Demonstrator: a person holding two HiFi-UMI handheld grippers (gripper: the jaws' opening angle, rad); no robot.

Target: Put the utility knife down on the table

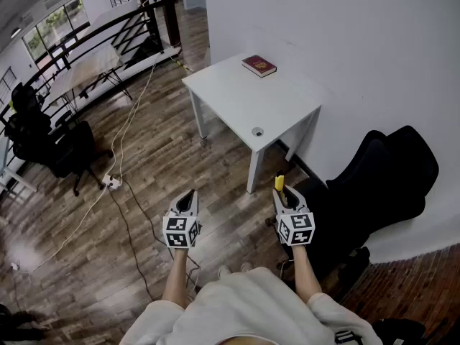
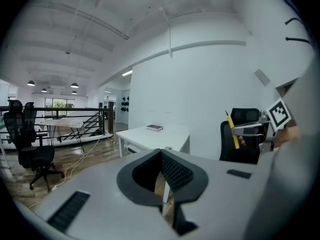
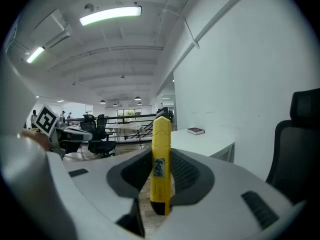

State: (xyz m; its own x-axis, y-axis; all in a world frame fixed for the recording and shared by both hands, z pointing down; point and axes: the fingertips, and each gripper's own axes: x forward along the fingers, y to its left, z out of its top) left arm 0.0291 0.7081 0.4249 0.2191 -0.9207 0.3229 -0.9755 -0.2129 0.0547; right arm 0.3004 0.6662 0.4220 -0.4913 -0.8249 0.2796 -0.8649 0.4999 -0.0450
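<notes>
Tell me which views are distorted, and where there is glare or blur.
Both gripper views: strong fisheye bending, dark corners. Right gripper view: ceiling lamp overexposed; utility knife sharp. Head view: even light, pale sheen on the wooden floor, no motion blur.

A red book [image 1: 259,65] lies on the white table [image 1: 237,103].

Dark wood-plank floor [image 1: 162,157] beneath. Ahead of the right tongs [image 1: 282,190], a white surface [image 1: 244,99] against a plain white wall [image 1: 345,34], with a black office chair [image 1: 388,171] just to their right. Far beyond the left tongs [image 1: 188,196], a black railing [image 1: 93,31], windows [image 1: 57,21] and more black chairs [image 1: 65,149]. Strip lights [image 3: 110,14] overhead.
</notes>
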